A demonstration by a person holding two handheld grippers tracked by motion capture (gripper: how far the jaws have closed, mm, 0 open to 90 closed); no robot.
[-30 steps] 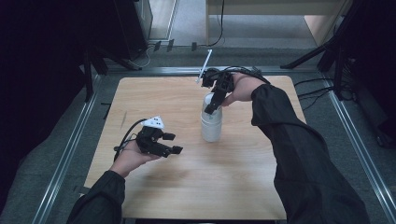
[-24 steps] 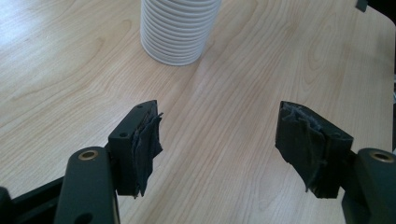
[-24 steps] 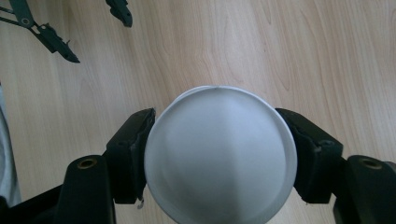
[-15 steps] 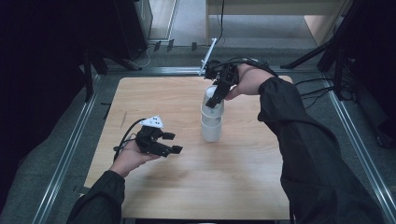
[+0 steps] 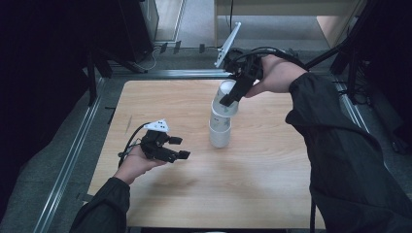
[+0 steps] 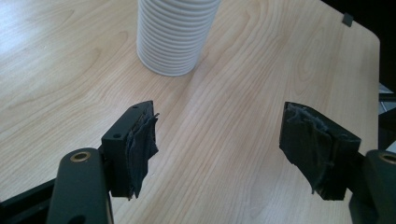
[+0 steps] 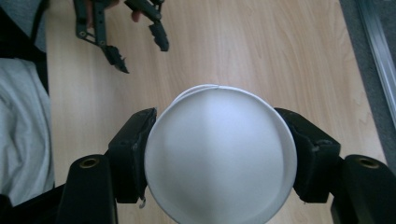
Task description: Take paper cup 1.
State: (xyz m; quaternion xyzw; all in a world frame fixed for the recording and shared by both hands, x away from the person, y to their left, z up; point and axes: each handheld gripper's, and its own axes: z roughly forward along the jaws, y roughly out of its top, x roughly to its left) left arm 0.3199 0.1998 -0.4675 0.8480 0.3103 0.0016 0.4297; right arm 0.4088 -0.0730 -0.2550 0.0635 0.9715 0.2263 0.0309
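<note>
The pale wooden table with rounded corners [image 5: 272,194] lies under both my arms. Near its middle stands a stack of white ribbed paper cups turned upside down [image 5: 219,132]; in my left gripper view its ridged lower part [image 6: 175,37] rests on the wood just beyond my jaws.

My right gripper [image 5: 227,101] has a single white paper cup [image 5: 225,97] from the top of that stack, clamped by its sides. In my right gripper view this cup's flat round bottom [image 7: 219,158] faces the camera, with a black pad pressed against each side. Its jaws have just been closing a little on the cup. The cup sits tilted above the stack, its lower edge overlapping the cups beneath.

My left gripper [image 5: 180,148] hovers over the table to the left of the stack, well apart from it. Its jaws have just been opening and stand apart with only bare wood between them.
</note>
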